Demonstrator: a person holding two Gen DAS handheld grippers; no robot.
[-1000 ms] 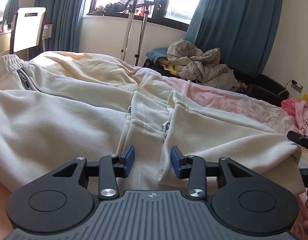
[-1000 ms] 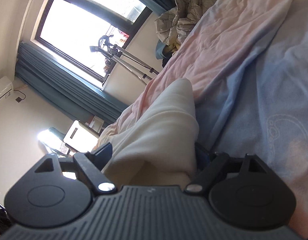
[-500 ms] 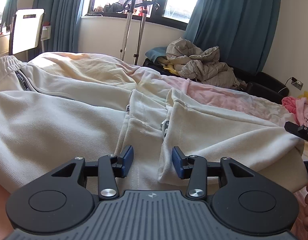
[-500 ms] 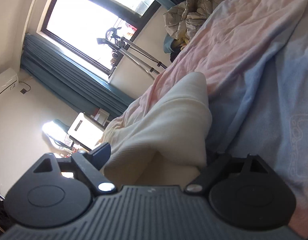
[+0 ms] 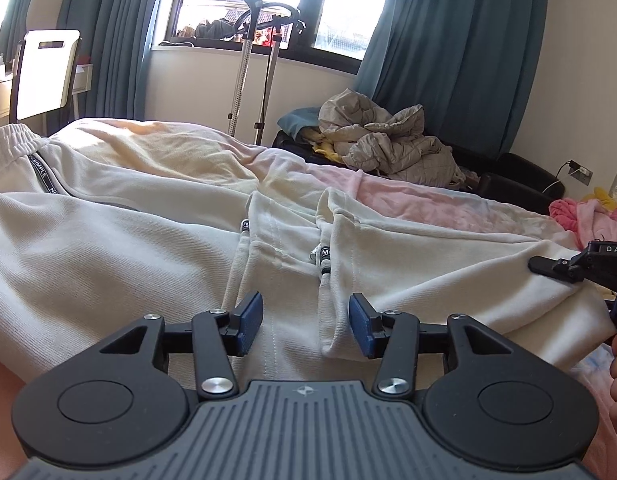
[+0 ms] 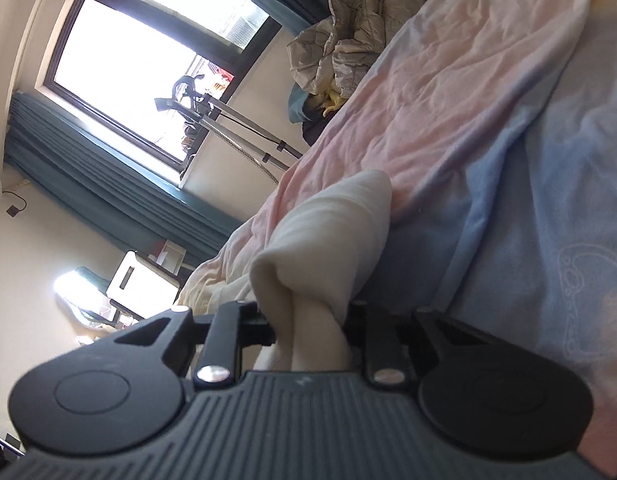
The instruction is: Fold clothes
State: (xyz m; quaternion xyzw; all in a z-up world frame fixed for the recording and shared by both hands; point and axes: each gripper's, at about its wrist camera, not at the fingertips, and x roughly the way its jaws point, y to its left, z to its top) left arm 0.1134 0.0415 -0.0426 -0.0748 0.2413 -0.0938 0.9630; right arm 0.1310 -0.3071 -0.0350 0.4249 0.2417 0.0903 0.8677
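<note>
Cream white trousers (image 5: 108, 264) lie spread across the bed, waistband at far left, leg ends with drawcords near the middle. My left gripper (image 5: 306, 326) is open, its blue pads on either side of the folded leg edges, low over the cloth. My right gripper (image 6: 312, 328) is shut on a bunched fold of the cream trousers (image 6: 328, 240); its pads are hidden by the cloth. The right gripper also shows at the right edge of the left wrist view (image 5: 580, 270), at the trouser corner.
The bed has a pink and blue sheet (image 6: 508, 160). A crumpled grey quilt (image 5: 388, 144) lies on a black sofa behind. A metal stand (image 5: 264, 64) is by the window. Pink clothes (image 5: 588, 216) lie at right. A white chair (image 5: 44, 72) stands far left.
My right gripper has closed on the trouser cloth, pinching it into a fold. The left gripper has stayed open and edged slightly forward.
</note>
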